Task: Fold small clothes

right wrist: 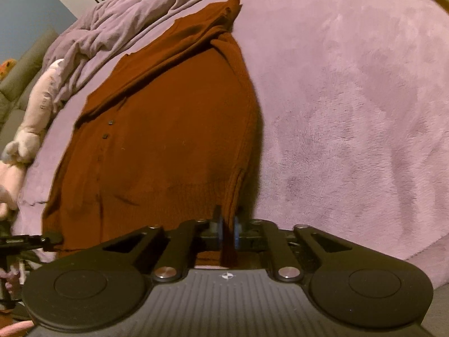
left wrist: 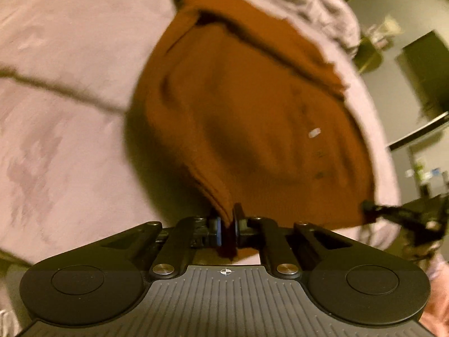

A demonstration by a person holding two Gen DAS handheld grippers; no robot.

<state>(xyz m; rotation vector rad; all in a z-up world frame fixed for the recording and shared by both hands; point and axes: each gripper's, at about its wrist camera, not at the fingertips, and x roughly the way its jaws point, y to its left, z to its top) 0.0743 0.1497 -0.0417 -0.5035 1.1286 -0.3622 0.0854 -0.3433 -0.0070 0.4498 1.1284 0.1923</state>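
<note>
**Rust cardigan gripped at both hem corners, fold only begun**

A rust-brown knit cardigan (right wrist: 168, 129) lies spread on a bed covered with a lilac plush blanket (right wrist: 350, 112), its buttoned front facing up and one sleeve laid across the chest near the collar. The left gripper (left wrist: 227, 224) has its fingers pinched narrow on a bunched edge of the hem; the right gripper (right wrist: 228, 226) is likewise closed tight on the hem at the opposite corner — each device shows at the margin of the other's view, so the two stand at either end of the bottom edge. The near edge appears raised slightly off the blanket, with a dark shadow beneath it, though the left view is blurred and the height cannot be judged. A pale stuffed toy (right wrist: 36, 106) rests beside the garment, near rumpled bedding (right wrist: 126, 19) at the head of the bed.

Judging by the layout, the sleeve tuck looks at least partly done. The main fold — hem carried up toward the collar — has yet to happen, and any final halving remains.
</note>
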